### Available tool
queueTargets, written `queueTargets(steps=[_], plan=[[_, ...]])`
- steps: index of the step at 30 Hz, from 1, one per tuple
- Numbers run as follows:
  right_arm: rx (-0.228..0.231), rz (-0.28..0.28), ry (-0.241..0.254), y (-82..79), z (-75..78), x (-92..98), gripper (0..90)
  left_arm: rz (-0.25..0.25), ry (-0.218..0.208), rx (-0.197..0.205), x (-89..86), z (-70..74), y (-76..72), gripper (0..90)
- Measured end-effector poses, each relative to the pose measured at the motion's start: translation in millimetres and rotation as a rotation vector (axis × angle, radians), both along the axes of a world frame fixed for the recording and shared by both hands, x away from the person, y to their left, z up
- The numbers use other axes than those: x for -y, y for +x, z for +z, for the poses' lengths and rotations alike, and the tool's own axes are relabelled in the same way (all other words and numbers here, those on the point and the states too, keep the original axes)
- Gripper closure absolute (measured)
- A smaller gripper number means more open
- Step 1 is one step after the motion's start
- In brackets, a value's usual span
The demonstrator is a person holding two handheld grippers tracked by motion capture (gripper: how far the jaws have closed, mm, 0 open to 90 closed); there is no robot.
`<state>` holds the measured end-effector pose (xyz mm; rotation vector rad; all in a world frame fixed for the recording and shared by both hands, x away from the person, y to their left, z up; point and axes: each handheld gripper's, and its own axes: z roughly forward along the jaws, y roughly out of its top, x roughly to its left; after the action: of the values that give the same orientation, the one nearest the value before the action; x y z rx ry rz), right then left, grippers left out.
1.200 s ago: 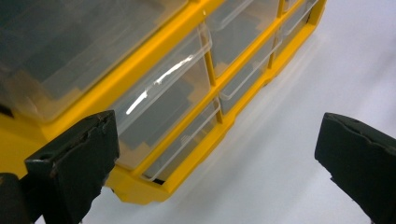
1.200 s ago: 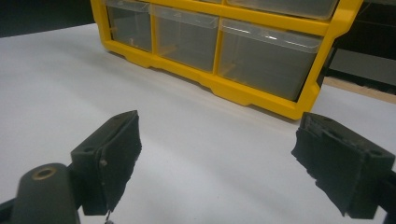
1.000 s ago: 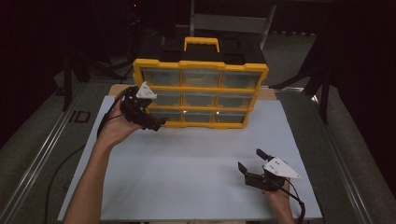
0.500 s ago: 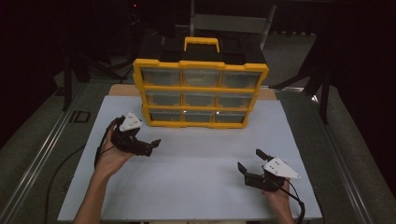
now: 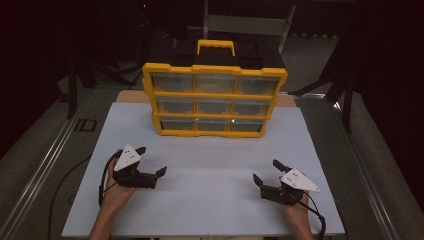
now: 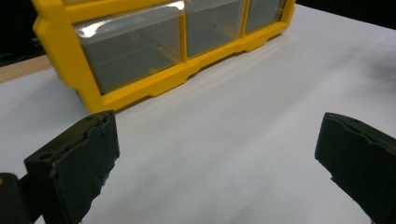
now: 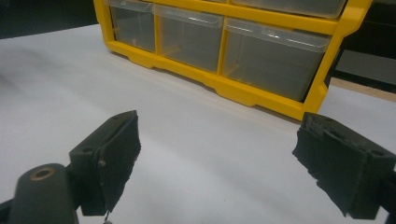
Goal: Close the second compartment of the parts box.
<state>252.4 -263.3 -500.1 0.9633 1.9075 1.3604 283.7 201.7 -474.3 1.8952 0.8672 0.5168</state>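
A yellow drawer organizer with several clear drawers stands upright at the back middle of the white board. My left gripper rests low over the near left of the board, open and holding nothing, well in front of the organizer. In the left gripper view the left gripper has its jaws wide apart, and the organizer's bottom row lies ahead. My right gripper is open and holding nothing at the near right. The right gripper view shows the right gripper facing the organizer's lower drawers.
A yellow carry handle on a black case top rises behind the organizer. A metal rail runs along the table's left side. Dark surroundings ring the table. Bare white board lies between the grippers and the organizer.
My left gripper has pulled back from the organizer's left side to the near left of the board. The right gripper has stayed in place.
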Motion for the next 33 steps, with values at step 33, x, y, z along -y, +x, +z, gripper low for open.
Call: queueTargets(steps=[33], plan=[[0.051, 0.049, 0.019, 0.6, -1.0, -8.5, 12.8, 0.038, -0.038, 0.078, -3.7, -13.5, -27.9, 0.3]])
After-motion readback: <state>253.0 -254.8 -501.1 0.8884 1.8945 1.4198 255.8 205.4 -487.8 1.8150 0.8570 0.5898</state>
